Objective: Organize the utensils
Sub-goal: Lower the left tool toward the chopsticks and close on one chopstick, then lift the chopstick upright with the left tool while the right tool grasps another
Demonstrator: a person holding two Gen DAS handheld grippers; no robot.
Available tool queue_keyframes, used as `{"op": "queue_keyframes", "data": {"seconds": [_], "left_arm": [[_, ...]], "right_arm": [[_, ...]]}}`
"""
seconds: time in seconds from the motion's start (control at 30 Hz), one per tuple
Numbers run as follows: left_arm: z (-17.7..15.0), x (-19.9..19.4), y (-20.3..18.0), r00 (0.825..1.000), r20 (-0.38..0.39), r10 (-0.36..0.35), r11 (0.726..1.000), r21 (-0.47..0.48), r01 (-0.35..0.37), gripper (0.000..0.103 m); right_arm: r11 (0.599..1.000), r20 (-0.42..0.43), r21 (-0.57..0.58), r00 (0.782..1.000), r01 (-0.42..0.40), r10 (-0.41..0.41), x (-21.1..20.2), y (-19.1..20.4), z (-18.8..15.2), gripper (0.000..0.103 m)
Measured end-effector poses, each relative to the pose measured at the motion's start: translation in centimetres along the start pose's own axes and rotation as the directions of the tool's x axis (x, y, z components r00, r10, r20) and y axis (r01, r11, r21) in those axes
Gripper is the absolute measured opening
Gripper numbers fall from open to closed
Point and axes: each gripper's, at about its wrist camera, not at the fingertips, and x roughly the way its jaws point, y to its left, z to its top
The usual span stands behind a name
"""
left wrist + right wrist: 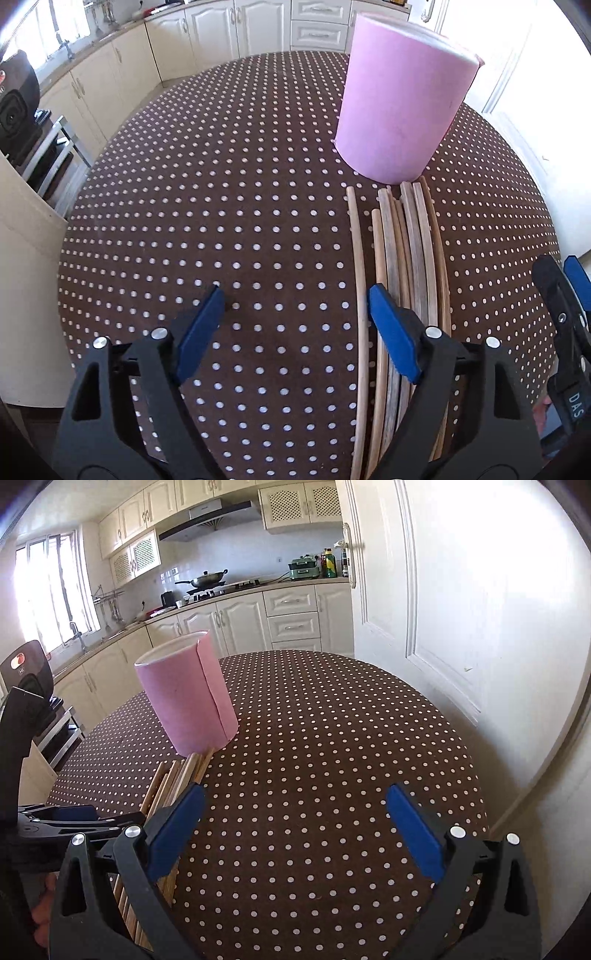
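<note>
Our left gripper (295,325) gapes empty; the chopsticks (400,280) — probably bamboo — lie at three o'clock under its right finger, pointing twelve o'clock toward the pink holder (399,103).

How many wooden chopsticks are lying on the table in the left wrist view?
About 8 wooden chopsticks, side by side on the brown polka-dot tablecloth, their far tips at the base of the pink cylindrical holder. One lies slightly apart at left. They overlap and the right finger covers some, so the count is uncertain.
</note>
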Motion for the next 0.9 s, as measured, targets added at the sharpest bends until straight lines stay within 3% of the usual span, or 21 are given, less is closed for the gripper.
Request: {"op": "queue_keyframes", "data": {"seconds": [0.1, 0.17, 0.37, 0.47, 0.6, 0.73, 0.9], "left_arm": [[0.2, 0.1, -0.5, 1.000, 0.021, 0.007, 1.000, 0.023, -0.008, 0.067], [0.1, -0.1, -0.8, 0.999, 0.037, 0.000, 0.999, 0.048, -0.002, 0.041], [-0.9, -0.6, -2.5, 0.998, 0.065, 0.007, 0.986, 0.166, -0.018, 0.011], [-1.5, -0.9, -2.9, 0.998, 0.069, 0.003, 0.982, 0.187, -0.016, 0.008], [-1.9, -1.2, -1.7, 0.995, 0.071, -0.064, 0.986, 0.159, 0.052, 0.006], [-2.2, -1.2, 0.0, 0.985, 0.077, -0.153, 0.984, 0.107, 0.144, 0.006], [-1.6, -1.0, 2.6, 0.971, 0.084, -0.222, 0.974, 0.066, 0.217, 0.006]], "right_arm": [[1.000, -0.014, -0.003, 1.000, 0.000, 0.000, 0.3, 0.1, -0.2, 0.095], [1.000, -0.022, -0.005, 1.000, 0.001, -0.001, 0.5, 0.2, -0.2, 0.095], [1.000, -0.027, -0.009, 0.999, -0.021, 0.021, 0.3, 0.7, -0.3, 0.095], [0.998, -0.036, -0.027, 0.998, -0.059, 0.058, 0.3, 1.5, -0.4, 0.095], [0.991, -0.062, -0.036, 0.990, -0.128, 0.126, 0.4, 2.4, -0.6, 0.093], [0.977, -0.117, -0.023, 0.971, -0.212, 0.208, 1.0, 3.2, -0.8, 0.064], [0.960, -0.175, 0.013, 0.944, -0.281, 0.279, 1.7, 3.8, -1.0, 0.046]]}}
